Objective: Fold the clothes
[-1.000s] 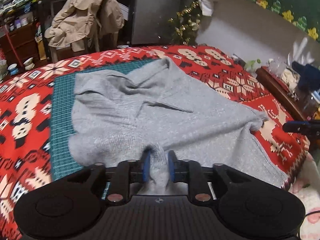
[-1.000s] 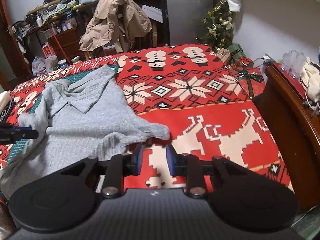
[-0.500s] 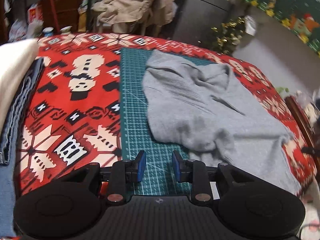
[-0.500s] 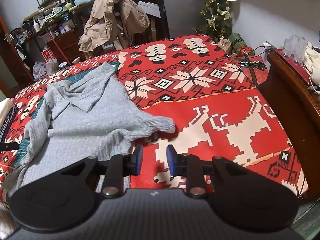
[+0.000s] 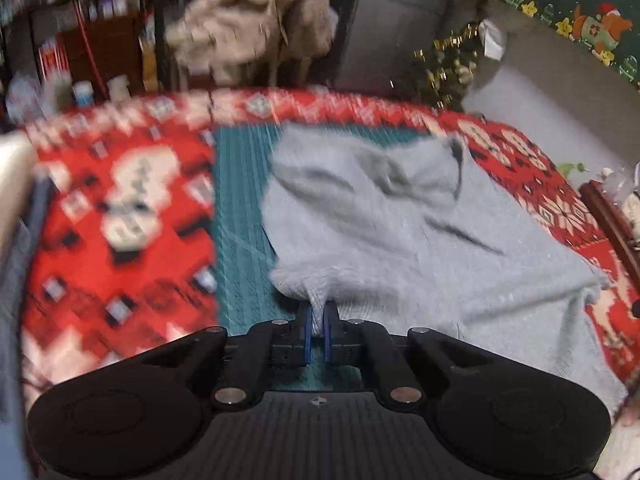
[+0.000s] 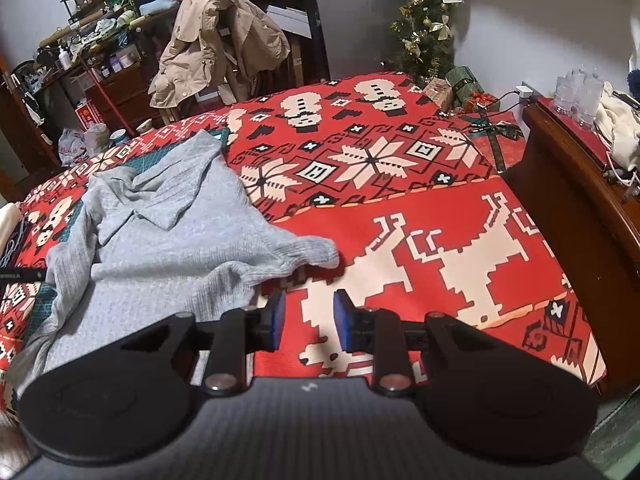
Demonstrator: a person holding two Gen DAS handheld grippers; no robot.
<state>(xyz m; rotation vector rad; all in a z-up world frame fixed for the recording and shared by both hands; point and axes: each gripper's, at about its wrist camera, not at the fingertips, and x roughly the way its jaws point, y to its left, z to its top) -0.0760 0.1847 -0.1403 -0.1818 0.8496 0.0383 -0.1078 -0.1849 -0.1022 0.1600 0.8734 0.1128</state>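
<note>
No legible text anywhere

The bottles and boxes on the shelves carry labels too small to read, and the left wrist view is blurred; the blanket bears only woven patterns.

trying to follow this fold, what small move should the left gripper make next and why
Probably lift the pinched edge a little and carry it across the body. The left gripper has its jaws closing on a tuck of the grey sweater, which lies rumpled, partly on the green mat. The right gripper is open and empty above the red blanket, short of the sleeve cuff.
</note>
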